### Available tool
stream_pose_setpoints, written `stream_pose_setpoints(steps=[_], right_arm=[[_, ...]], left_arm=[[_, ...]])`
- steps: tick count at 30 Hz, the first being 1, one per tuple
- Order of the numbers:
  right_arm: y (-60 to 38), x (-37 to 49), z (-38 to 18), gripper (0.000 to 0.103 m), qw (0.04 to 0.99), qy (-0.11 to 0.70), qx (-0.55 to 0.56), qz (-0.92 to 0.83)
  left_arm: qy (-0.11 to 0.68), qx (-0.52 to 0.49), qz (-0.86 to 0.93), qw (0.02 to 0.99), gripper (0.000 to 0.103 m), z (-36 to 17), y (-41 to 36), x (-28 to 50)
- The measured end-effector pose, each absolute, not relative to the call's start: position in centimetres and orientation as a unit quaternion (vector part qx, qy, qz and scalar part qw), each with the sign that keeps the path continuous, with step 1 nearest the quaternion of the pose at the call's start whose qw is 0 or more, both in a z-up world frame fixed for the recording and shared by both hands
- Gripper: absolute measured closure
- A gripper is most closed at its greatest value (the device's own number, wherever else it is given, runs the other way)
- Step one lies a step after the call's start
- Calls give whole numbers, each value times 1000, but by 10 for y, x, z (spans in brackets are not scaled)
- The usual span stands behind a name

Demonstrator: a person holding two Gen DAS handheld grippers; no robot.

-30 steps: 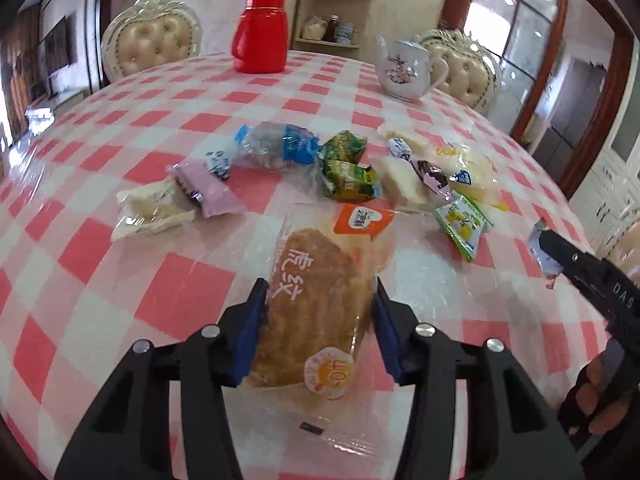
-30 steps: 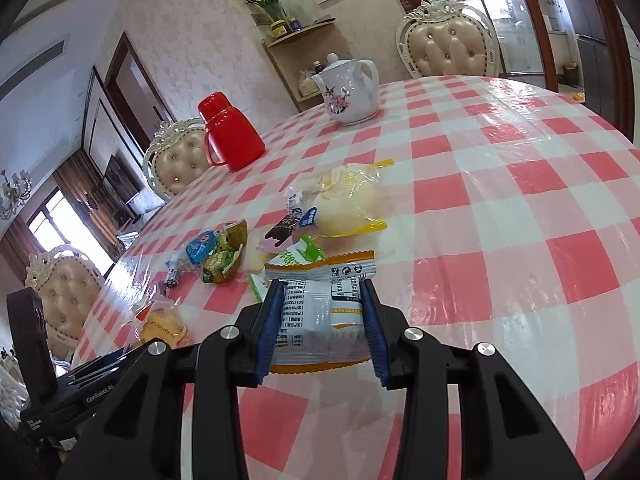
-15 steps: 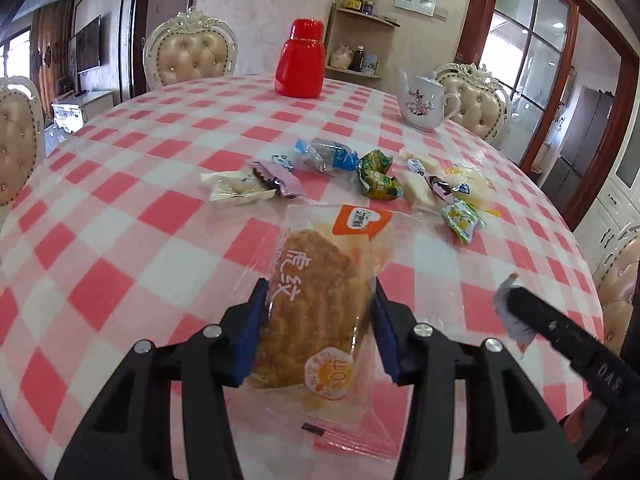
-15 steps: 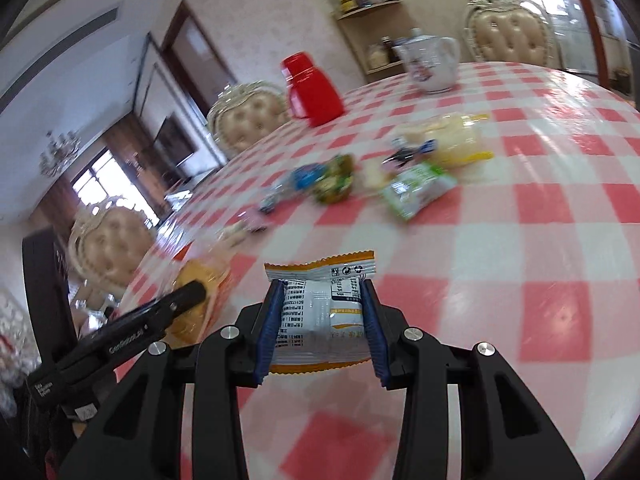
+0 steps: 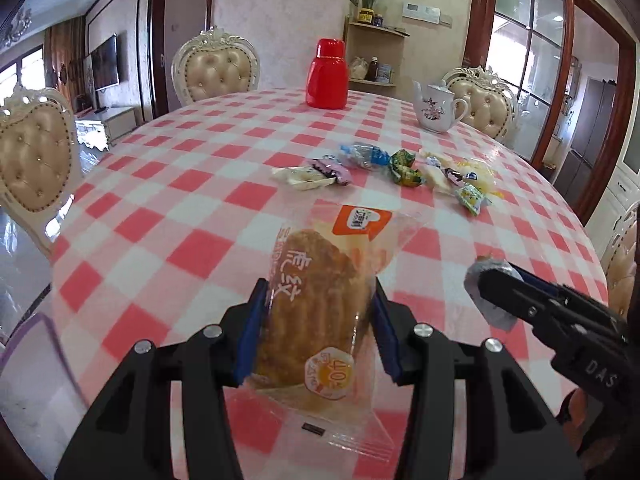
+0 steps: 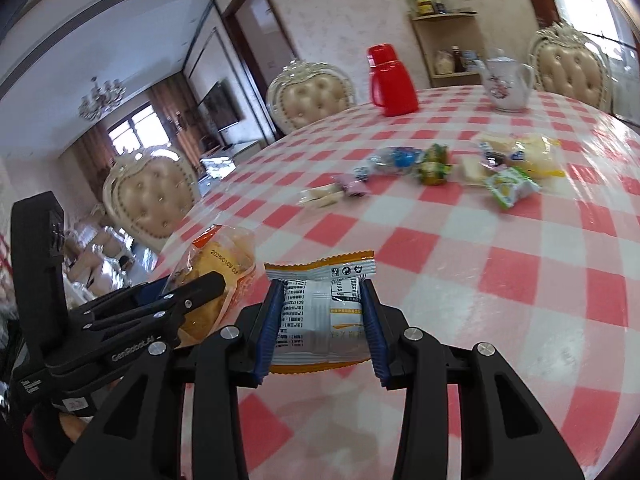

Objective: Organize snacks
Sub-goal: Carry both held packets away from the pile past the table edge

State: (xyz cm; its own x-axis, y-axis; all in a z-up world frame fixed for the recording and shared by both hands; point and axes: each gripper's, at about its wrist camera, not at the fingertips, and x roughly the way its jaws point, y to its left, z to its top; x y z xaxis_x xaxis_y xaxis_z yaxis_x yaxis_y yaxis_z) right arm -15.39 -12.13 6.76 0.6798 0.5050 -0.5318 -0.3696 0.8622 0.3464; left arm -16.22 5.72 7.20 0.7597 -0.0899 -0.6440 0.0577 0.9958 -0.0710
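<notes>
My left gripper [image 5: 318, 328] is shut on a clear-wrapped brown pastry [image 5: 316, 300] with an orange label, held above the checked table near its front edge. The same pastry [image 6: 216, 264] shows in the right wrist view, left of my right gripper [image 6: 322, 322]. My right gripper is shut on a white and orange snack packet [image 6: 320, 308], seen in the left wrist view as a silvery packet [image 5: 490, 296] at the right. Several loose wrapped snacks [image 5: 400, 168] lie in a row across the table's middle, farther away from both grippers.
A red flask [image 5: 327, 74] and a flowered white teapot [image 5: 436, 110] stand at the far side of the round pink-checked table [image 5: 180, 208]. Padded chairs [image 5: 34, 156] ring the table. A clear, purple-edged container rim [image 5: 24, 344] shows at the lower left.
Both grippers have pulled back toward the table's front edge and risen, carrying their snacks. The row of loose snacks now looks smaller and farther away. The right wrist has rolled.
</notes>
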Motion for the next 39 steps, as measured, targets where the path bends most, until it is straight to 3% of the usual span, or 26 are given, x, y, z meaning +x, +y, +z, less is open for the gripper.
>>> stream_pose_setpoints(steps=[22, 31, 39], right_arm=[[34, -223, 72, 64, 863, 329, -30, 381], [107, -264, 58, 64, 813, 336, -105, 463], [143, -287, 44, 62, 775, 337, -130, 518]], left_arm=[[348, 1, 40, 936, 54, 87, 194, -247], [402, 49, 81, 911, 54, 74, 253, -272], [428, 5, 123, 896, 53, 56, 306, -288]])
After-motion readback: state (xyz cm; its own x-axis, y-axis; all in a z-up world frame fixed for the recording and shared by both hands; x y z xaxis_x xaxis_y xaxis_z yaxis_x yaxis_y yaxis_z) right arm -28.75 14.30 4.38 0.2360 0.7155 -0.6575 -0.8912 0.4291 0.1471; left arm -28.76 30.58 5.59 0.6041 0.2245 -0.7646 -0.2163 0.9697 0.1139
